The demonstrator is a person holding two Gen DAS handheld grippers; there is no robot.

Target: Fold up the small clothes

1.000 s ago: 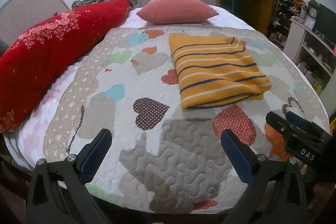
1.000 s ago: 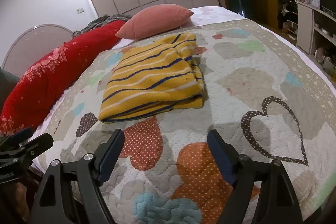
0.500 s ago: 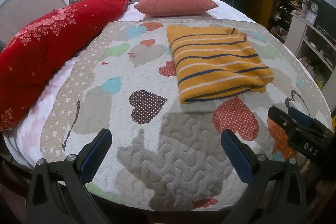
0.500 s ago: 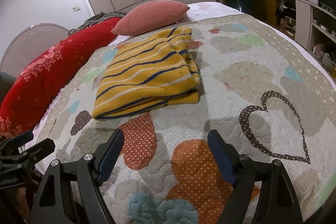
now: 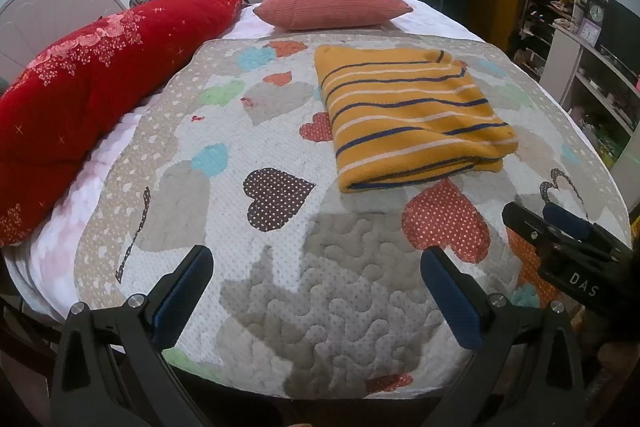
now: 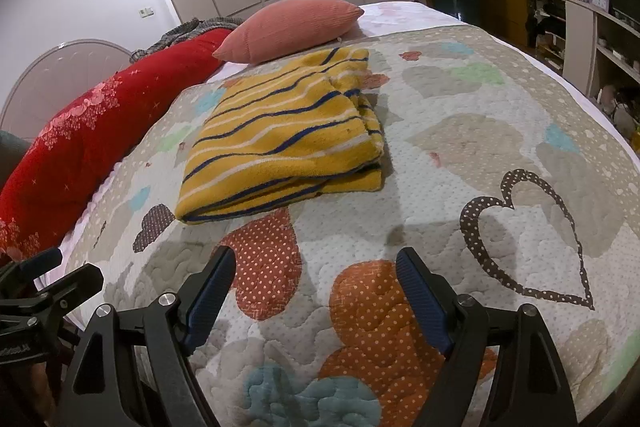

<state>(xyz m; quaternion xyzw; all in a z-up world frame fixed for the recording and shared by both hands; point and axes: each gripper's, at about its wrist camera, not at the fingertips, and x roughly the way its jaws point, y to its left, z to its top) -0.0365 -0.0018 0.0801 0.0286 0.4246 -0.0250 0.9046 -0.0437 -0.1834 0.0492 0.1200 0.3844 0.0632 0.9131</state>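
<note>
On the quilted heart-patterned bed cover (image 5: 280,279), folded mustard-yellow striped fleece garment (image 5: 408,115): soft, light, floppy; pinch near corners. Left tongs (image 5: 316,291) and right tongs (image 6: 312,291) wide open, empty.

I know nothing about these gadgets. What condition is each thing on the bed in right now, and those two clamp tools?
Yellow striped garment: folded into a rectangle, lying flat on the quilt.
Heart-patterned quilt: spread flat over the bed.
Pink pillow: lying beyond the quilt.
Red blanket: bunched along the bed's side.
Left hand-held gripper: open, empty.
Right hand-held gripper: open, empty.
</note>
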